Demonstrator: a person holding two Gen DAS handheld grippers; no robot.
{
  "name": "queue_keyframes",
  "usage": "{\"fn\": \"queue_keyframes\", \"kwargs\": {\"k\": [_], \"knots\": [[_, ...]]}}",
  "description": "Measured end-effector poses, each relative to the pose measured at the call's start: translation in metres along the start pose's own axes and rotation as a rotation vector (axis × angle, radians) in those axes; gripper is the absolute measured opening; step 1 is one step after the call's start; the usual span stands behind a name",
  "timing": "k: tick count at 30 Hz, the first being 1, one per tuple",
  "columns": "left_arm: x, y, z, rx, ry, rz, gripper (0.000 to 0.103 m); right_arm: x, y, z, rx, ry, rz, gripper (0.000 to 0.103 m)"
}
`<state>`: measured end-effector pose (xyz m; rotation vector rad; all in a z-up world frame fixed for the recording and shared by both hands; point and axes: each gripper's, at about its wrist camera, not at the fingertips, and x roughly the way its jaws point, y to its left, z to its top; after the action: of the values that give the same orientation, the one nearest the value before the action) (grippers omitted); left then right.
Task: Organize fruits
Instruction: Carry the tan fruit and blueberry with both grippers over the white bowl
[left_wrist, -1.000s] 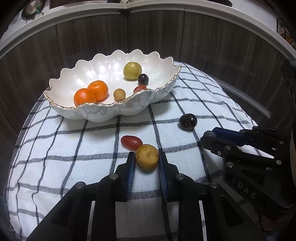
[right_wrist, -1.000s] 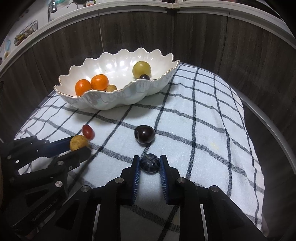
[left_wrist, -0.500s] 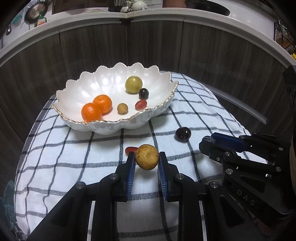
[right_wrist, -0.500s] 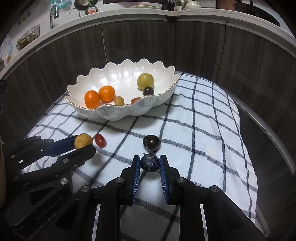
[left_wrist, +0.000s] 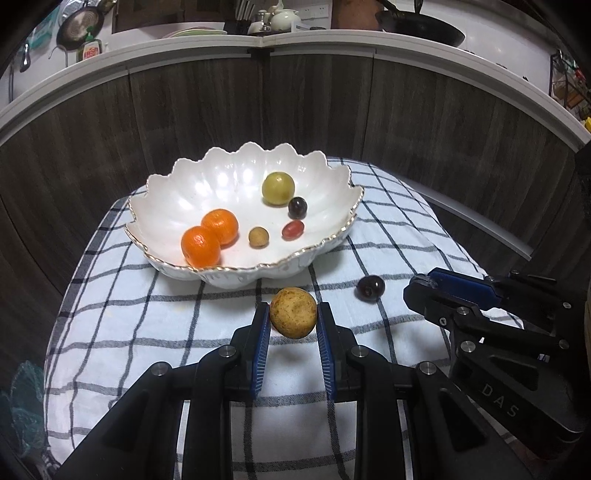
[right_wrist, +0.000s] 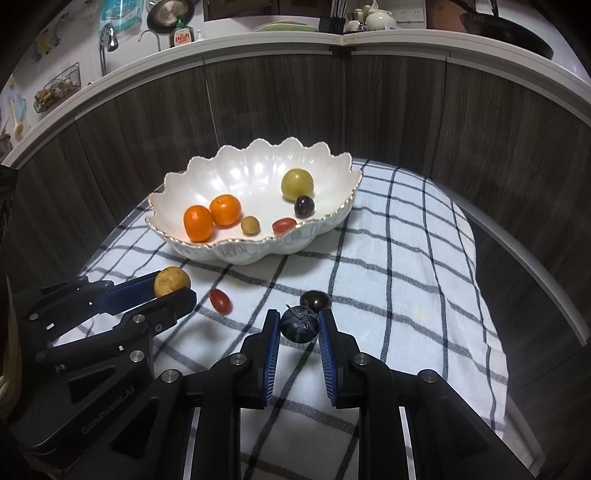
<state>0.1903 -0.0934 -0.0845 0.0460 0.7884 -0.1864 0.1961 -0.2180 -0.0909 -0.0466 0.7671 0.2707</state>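
Six fruits sit in the bowl (left_wrist: 325, 243). The left claw (left_wrist: 293, 314) holds a tan fruit (left_wrist: 293, 312) above the cloth (right_wrist: 406, 280). The right claw (right_wrist: 299, 326) holds a blue fruit (right_wrist: 299, 326). A red fruit (right_wrist: 220, 300) and a dark fruit (right_wrist: 316, 300) wait on the cloth.

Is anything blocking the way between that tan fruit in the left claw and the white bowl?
Nothing visible does. The left claw holds the tan fruit above the cloth, just short of the bowl. Only the bowl's scalloped near rim lies ahead, so the fruit has to pass over it.
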Motion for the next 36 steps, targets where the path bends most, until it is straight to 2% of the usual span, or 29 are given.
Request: {"fn": "queue_keyframes", "kwargs": {"k": [26, 36], "knots": [[-0.004, 0.043, 0.058, -0.013, -0.049, -0.006, 0.025, -0.005, 0.024, 0.066, -0.03, -0.067, -0.009, 0.023], [0.004, 0.061, 0.07, -0.016, -0.05, -0.007, 0.025, 0.002, 0.031, 0.09, -0.041, -0.08, -0.023, 0.023]]}}
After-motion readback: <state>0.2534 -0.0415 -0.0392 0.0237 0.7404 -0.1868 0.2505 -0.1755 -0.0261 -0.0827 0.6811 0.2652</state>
